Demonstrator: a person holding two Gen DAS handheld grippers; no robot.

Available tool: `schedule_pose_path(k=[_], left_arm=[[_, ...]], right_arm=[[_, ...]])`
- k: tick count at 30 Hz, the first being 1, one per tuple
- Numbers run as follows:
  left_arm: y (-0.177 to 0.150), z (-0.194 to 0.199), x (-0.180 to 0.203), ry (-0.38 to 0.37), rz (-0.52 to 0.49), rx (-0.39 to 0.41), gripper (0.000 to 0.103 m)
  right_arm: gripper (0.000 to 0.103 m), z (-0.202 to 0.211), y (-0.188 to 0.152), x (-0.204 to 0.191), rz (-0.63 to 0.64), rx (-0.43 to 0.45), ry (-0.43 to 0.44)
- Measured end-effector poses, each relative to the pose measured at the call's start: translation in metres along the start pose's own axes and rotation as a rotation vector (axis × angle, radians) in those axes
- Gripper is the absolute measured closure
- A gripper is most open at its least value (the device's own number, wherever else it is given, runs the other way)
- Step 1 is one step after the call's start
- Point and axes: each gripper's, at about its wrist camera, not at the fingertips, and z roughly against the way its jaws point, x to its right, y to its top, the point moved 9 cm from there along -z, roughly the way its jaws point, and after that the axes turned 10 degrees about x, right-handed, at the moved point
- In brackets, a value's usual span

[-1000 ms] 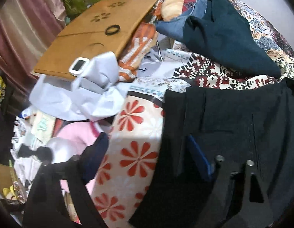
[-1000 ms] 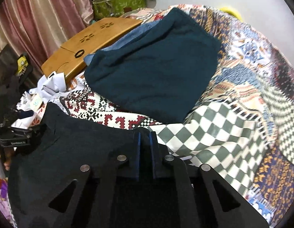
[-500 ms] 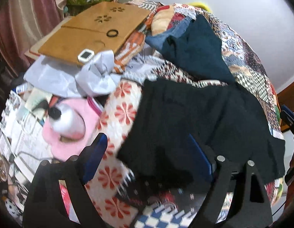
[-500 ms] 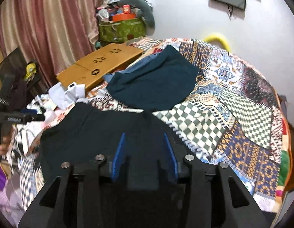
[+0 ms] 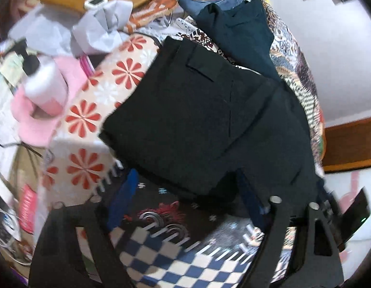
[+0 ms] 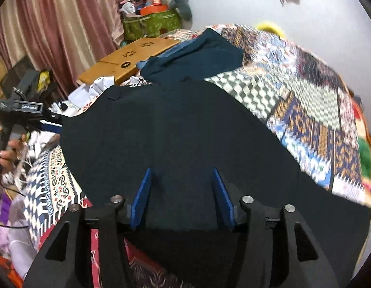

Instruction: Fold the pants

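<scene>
Pants folded, black, flat on patchwork bed. Left gripper jaws apart, just closing some, pads clear of the pants edge, nothing gripped. Right gripper jaws just opened, parted over the cloth, nothing pinched. Green bag by the wall holds clutter.

Left wrist view angled steeply down, close over bed, right likewise, both sharing black pants

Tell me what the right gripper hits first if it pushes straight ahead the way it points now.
Most likely the black pants. The right gripper is open, its jaws just widened with nothing pinched, and dark fabric fills the view right ahead of them. How near the cloth lies is unclear.
</scene>
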Motion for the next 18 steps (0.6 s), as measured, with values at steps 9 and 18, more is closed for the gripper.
schedule_pose_path(k=[9, 18], left_arm=[[0.014, -0.004, -0.004, 0.078, -0.013, 0.072, 0.082], [0.01, 0.002, -0.026, 0.172, -0.106, 0.15, 0.083]], right_arm=[[0.053, 0.005, -0.01, 0.002, -0.045, 0.002, 0.023], [0.052, 0.005, 0.03, -0.008, -0.009, 0.011, 0.021]])
